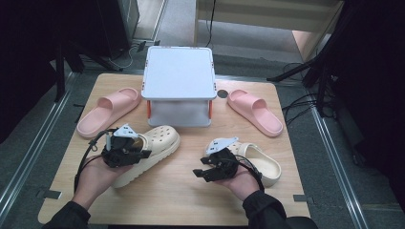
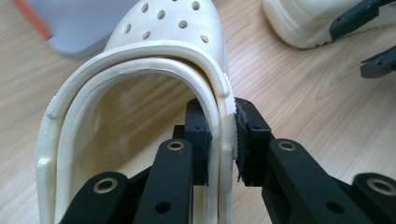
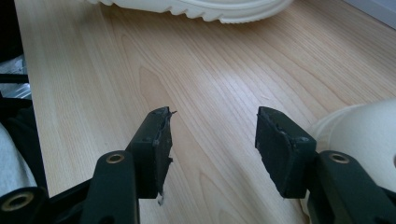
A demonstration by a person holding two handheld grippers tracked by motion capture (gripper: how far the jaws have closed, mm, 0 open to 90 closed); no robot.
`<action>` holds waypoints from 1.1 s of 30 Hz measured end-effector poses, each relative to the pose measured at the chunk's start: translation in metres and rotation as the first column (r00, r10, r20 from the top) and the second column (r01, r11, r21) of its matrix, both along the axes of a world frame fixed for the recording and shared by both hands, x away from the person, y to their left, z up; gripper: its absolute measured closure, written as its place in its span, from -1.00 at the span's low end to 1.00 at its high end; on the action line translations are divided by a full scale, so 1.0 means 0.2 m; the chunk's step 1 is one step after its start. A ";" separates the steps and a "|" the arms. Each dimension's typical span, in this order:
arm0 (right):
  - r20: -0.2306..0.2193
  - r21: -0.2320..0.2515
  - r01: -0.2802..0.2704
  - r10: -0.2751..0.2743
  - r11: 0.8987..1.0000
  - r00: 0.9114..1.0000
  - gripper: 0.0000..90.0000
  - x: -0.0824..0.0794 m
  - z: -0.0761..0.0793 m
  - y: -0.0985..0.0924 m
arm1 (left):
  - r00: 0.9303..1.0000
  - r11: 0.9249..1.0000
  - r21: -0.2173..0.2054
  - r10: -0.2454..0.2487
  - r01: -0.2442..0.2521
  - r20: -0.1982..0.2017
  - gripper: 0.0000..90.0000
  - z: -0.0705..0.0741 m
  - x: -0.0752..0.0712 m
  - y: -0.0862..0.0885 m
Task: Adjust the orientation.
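1. Left tongs: pinched on the side wall of the cream clog near its heel opening. In the left gripper view one pad sat inside the rim and the other outside, both pressed to the wall.
2. Cream clog, held: lay on the tabletop left of centre, long axis running diagonally, perforated toe toward the grey two-level stand, heel toward the person. It lay directly ahead of the left tongs; the left hand was much the nearer.
3. Left hand, pose: came in from the lower left, palm under the gripper body, tongs pointing up the tabletop toward the stand.
4. Right tongs: spread, nothing between the pads; bare wood showed in the gap.
5. Second cream clog: on the tabletop just right of the right tongs, beside them and not gripped.
6. Right hand: low over the tabletop, tongs aimed leftward toward the centre.
7. Pink slides, two: one left of the stand, one right, both well apart from either hand.
8. Judgement: the coming move likely turned on the held clog's toe already facing the stand.
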State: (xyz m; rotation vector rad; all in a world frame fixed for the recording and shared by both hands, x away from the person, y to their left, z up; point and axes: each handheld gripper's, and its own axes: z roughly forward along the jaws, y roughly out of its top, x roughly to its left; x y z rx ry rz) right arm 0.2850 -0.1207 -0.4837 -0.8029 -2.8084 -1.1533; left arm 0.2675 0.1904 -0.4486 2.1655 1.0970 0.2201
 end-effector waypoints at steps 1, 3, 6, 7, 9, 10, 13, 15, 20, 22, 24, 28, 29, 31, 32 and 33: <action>-0.004 0.001 0.007 -0.007 1.000 1.000 0.03 0.00 0.00 -0.01 | 1.000 1.000 0.000 -0.011 0.011 -0.002 0.72 0.00 0.01 -0.02; -0.006 0.000 0.020 -0.020 1.000 1.000 0.03 -0.01 0.00 -0.02 | 1.000 1.000 -0.002 -0.023 0.023 0.000 0.71 -0.01 0.02 -0.05; -0.006 -0.001 0.034 -0.034 0.999 0.999 0.04 -0.02 0.00 -0.05 | 0.998 0.998 0.005 -0.061 0.061 -0.007 0.71 -0.02 0.03 -0.11; -0.001 0.002 0.033 -0.033 0.999 0.999 0.04 -0.02 0.00 -0.05 | 0.998 0.998 0.009 -0.066 0.066 -0.005 0.71 -0.02 0.03 -0.13; -0.003 0.001 0.044 -0.044 0.999 0.999 0.04 -0.04 -0.01 -0.06 | 0.996 0.996 0.014 -0.083 0.083 -0.013 0.71 -0.03 0.03 -0.16; -0.005 0.001 0.047 -0.047 0.999 0.999 0.04 -0.04 0.00 -0.07 | 0.996 0.996 0.020 -0.091 0.091 -0.009 0.71 -0.04 0.03 -0.17; 0.001 0.009 0.051 -0.051 0.999 0.999 0.04 -0.05 -0.01 -0.08 | 0.992 0.992 0.028 -0.122 0.122 -0.019 0.71 -0.06 0.03 -0.20; 0.004 0.011 0.053 -0.053 0.999 0.999 0.04 -0.05 -0.01 -0.08 | 0.991 0.991 0.024 -0.127 0.128 -0.030 0.70 -0.07 0.02 -0.21; -0.001 0.036 0.054 -0.054 0.998 0.999 0.09 -0.04 -0.02 -0.05 | 0.988 0.989 0.026 -0.144 0.146 -0.051 0.67 -0.09 0.01 -0.20; -0.006 0.047 0.056 -0.056 0.997 0.998 0.11 -0.03 -0.02 -0.04 | 0.987 0.988 0.007 -0.152 0.153 -0.050 0.65 -0.09 0.01 -0.19; -0.009 0.052 0.065 -0.065 0.997 0.998 0.11 -0.02 -0.02 -0.03 | 0.986 0.987 -0.003 -0.158 0.158 -0.054 0.57 -0.08 0.01 -0.19; -0.007 0.071 0.079 -0.079 0.994 0.997 0.13 0.00 -0.01 -0.03 | 0.984 0.985 -0.013 -0.171 0.170 -0.048 0.52 -0.06 0.00 -0.17; -0.005 0.075 0.082 -0.082 0.994 0.997 0.14 0.01 -0.01 -0.03 | 0.985 0.986 -0.023 -0.167 0.166 -0.050 0.52 -0.05 0.00 -0.16; -0.003 0.085 0.087 -0.087 0.993 0.996 0.15 0.02 -0.01 -0.03 | 0.985 0.987 -0.048 -0.155 0.151 -0.070 0.53 -0.03 0.00 -0.14; -0.005 0.086 0.088 -0.087 0.992 0.996 0.16 0.02 -0.01 -0.03 | 0.987 0.988 -0.067 -0.144 0.140 -0.068 0.54 -0.01 -0.01 -0.12; -0.001 0.085 0.090 -0.090 0.992 0.996 0.17 0.02 -0.01 -0.02 | 0.987 0.987 -0.081 -0.143 0.137 -0.068 0.55 0.00 -0.01 -0.10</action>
